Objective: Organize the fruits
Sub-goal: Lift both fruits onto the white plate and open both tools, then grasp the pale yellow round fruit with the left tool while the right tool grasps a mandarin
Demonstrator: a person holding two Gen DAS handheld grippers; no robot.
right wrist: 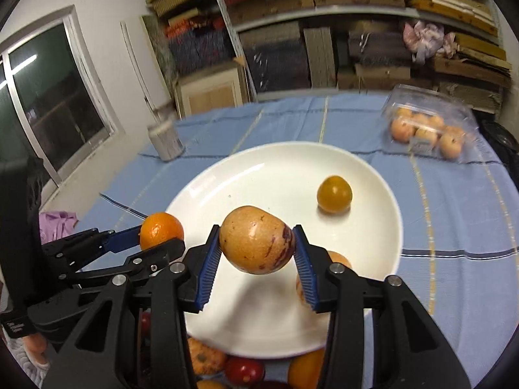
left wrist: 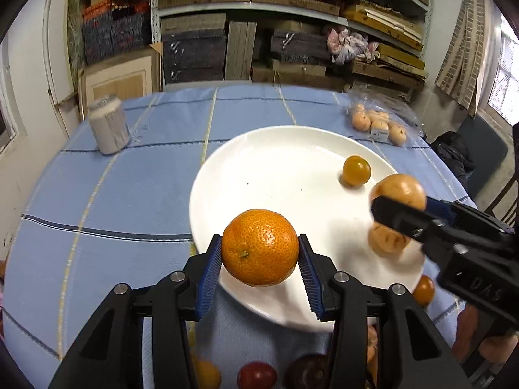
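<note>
Two black grippers with blue ribbed pads hang over a round white ceramic plate (left wrist: 275, 162) on a worktop covered with a blue checked cloth (left wrist: 113, 194). The left gripper (left wrist: 260, 259) pinches a bright orange mandarin (left wrist: 259, 246) between its pads, held in the air above the near rim of the plate. The right gripper (right wrist: 258, 253) pinches a tan, egg-shaped fruit with purple streaks (right wrist: 256, 240), also lifted above the plate. On the plate lies a small round yellow-orange fruit (right wrist: 334, 194) toward the far right, well apart from both held fruits, and a second tan streaked fruit (left wrist: 386, 240) lies near the right rim, partly hidden by the right gripper. Near the plate's front edge, on the cloth, lie a dark red round fruit (right wrist: 243, 371) and more orange fruits (right wrist: 204, 359). At the far right of the worktop sits a clear plastic box of pale orange fruits (right wrist: 428, 129); at the far left stands a grey cylindrical can (left wrist: 108, 126).
</note>
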